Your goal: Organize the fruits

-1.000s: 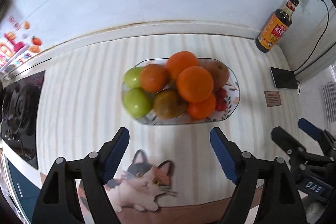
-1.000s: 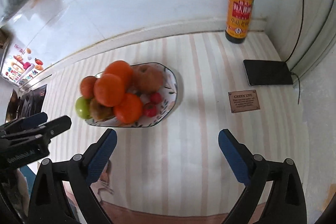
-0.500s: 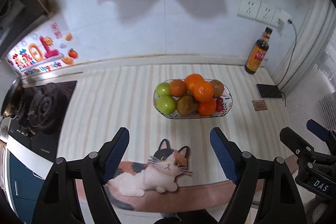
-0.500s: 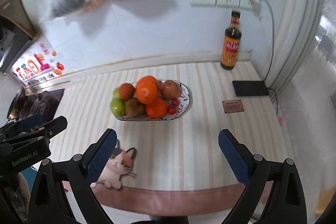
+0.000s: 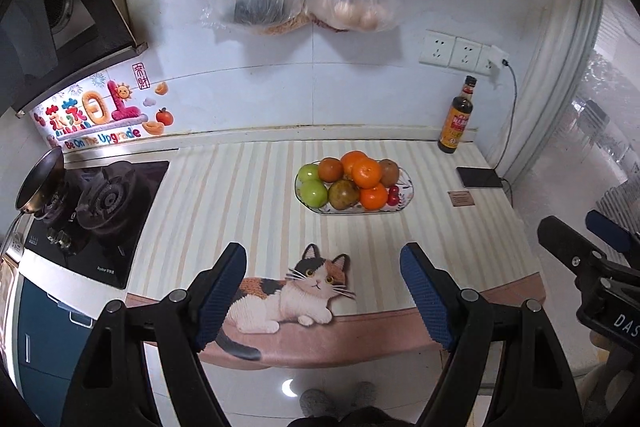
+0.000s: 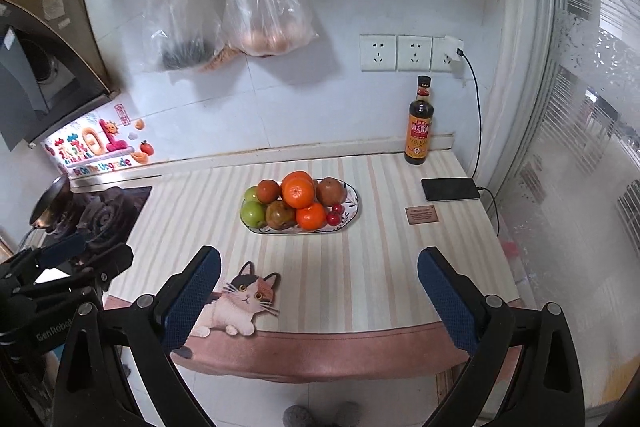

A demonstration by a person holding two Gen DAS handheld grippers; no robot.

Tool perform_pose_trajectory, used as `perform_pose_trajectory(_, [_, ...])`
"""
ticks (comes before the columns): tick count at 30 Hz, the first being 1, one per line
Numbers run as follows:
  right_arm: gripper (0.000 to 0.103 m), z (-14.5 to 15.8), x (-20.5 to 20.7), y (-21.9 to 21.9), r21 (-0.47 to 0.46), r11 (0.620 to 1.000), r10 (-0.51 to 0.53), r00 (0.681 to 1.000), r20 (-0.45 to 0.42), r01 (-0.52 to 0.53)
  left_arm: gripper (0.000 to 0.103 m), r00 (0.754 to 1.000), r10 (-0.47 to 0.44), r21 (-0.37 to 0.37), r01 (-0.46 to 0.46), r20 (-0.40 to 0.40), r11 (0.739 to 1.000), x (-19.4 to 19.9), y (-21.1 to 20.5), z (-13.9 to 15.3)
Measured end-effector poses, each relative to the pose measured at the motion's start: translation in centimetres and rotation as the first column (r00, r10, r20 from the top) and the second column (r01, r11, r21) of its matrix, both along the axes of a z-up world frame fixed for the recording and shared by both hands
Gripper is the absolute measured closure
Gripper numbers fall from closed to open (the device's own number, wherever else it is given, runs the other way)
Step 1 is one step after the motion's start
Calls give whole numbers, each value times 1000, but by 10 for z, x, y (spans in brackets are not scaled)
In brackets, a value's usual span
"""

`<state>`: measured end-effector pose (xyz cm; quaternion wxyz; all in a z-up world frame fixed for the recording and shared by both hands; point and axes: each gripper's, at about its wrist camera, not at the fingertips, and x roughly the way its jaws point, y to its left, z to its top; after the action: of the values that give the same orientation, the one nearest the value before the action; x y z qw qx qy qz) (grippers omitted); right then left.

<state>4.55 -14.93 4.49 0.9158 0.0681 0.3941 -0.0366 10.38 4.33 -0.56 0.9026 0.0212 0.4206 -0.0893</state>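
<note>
While fruits (image 5: 349,183) sat piled in plate (image 5: 405,195), well ahead of my jaws, job looked done or nearly done. Left gripper (image 5: 323,287) was released, held nothing. Right gripper (image 6: 319,285) was wide too, empty. No loose fruit seen on counter (image 6: 372,267). Small red ones hard to name. Bottom fruit was hidden by top ones.

Orange and green fruits (image 5: 352,183) on a cream-and-pink striped counter (image 5: 248,203) (calico cat print (image 5: 296,291)).
</note>
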Motion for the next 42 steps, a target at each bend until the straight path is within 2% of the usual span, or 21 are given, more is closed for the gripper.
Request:
perform_pose_trajectory(7, [2, 6, -23, -3, -7, 1000, 25, 1000, 0, -25, 25, 1000, 13, 10, -13, 13, 1000, -23, -6, 3])
perform_pose_trajectory(17, [0, 3, -32, -5, 12, 999, 44, 999, -7, -43, 25, 999, 37, -2, -37, 30, 999, -29, -5, 6])
perform_pose_trajectory(20, [0, 1, -27, -7, 14, 999, 43, 999, -1, -43, 2, 999, 42, -3, -42, 23, 999, -23, -5, 4])
perform_pose_trajectory(21, [0, 0, -25, -8, 13, 999, 42, 999, -2, -42, 2, 999, 42, -1, -42, 23, 999, -20, -6, 4])
perform_pose_trajectory(30, [0, -14, 22, -17, 10, 1000, 27, 1000, -9, -26, 1, 995, 89, 39, -90, 35, 995, 18, -9, -2])
perform_pose_trajectory(42, [0, -50, 85, -16, -24, 999, 33, 996, -87, -35, 1, 991, 128, 79, -126, -22, 989, 65, -7, -26])
